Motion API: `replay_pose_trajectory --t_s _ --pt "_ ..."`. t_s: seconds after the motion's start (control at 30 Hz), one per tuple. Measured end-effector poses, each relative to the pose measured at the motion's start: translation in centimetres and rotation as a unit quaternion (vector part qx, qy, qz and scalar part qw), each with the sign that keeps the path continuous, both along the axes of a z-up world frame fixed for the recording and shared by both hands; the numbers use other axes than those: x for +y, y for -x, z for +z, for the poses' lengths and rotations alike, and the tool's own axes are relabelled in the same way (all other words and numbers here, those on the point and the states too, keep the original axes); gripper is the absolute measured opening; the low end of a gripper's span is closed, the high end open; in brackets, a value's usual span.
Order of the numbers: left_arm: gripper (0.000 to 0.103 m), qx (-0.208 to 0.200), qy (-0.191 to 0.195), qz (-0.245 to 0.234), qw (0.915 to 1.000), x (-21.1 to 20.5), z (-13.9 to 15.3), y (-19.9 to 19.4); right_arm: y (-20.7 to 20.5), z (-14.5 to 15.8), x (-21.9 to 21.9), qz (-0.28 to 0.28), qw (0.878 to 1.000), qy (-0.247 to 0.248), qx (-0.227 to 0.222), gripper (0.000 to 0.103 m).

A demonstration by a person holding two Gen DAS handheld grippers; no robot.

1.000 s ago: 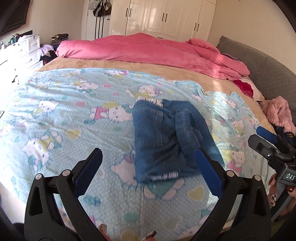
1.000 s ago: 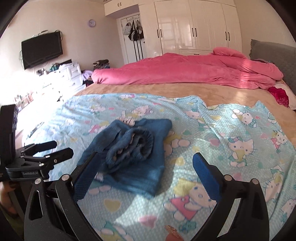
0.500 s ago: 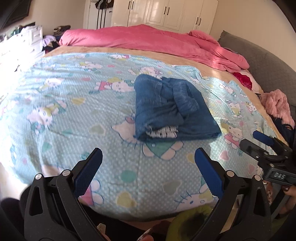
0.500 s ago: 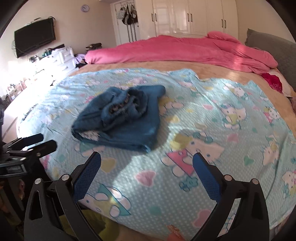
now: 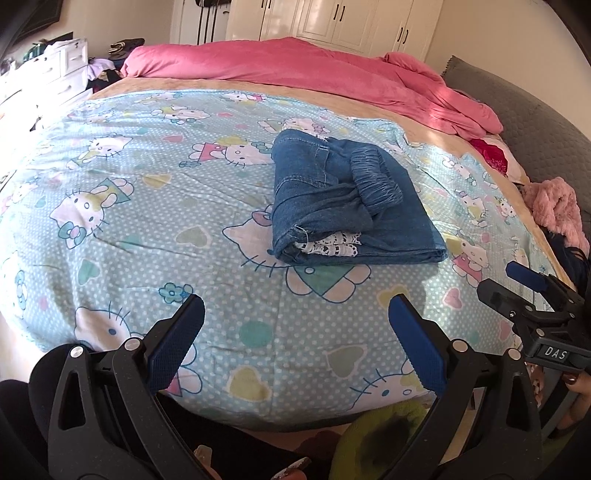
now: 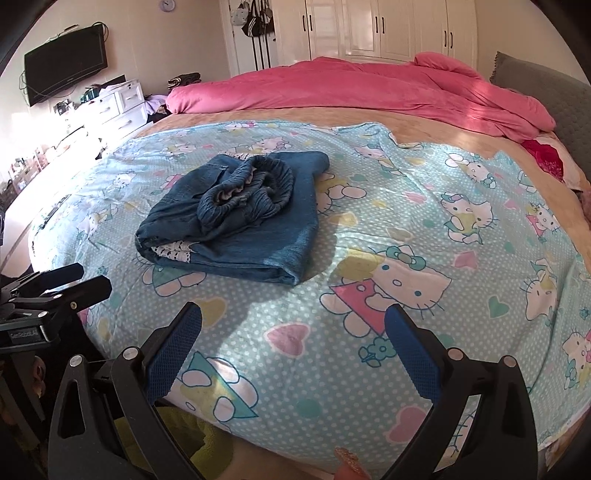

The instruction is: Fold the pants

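Right hand-held gripper (image 5: 532,282) labelled "DAS", both hand-held grippers apart, empty, folded pants (image 5: 347,210)

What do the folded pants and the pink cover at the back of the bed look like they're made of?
Folded pants: blue denim by the look, matte, with visible stitched seams, a gathered elastic waistband and white lace trim at one edge. Pink cover: seemingly a soft plush or fleece fabric, matte with a slightly fuzzy surface and thick rumpled folds.

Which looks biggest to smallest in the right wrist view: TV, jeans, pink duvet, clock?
1. Pink duvet, spanning most of the bed's far side.
2. Jeans, though nearer the camera, so the gap may be understated.
3. TV.
4. Clock, tiny and cut off at the top edge.
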State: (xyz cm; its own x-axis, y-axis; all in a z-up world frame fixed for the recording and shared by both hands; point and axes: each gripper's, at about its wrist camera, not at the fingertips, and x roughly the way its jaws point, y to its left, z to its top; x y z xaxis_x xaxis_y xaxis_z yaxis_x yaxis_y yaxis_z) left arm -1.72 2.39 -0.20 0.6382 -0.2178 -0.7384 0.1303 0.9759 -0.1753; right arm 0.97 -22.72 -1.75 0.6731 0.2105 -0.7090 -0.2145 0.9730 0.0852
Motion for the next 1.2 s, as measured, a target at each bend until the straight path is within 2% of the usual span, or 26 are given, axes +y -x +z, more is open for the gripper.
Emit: replay_pose_trajectory --t_s 0.33,1.2 --pt "0.094 -0.004 -0.003 0.014 0.9999 0.65 0.45 0.15 0.16 0.49 -0.37 -0.007 1.0 -0.001 -0.005 0.099" --pt "0.094 -0.007 -0.017 0.005 0.9998 0.03 0.6 0.12 0.27 0.41 -0.22 -0.006 1.0 -0.004 -0.005 0.099"
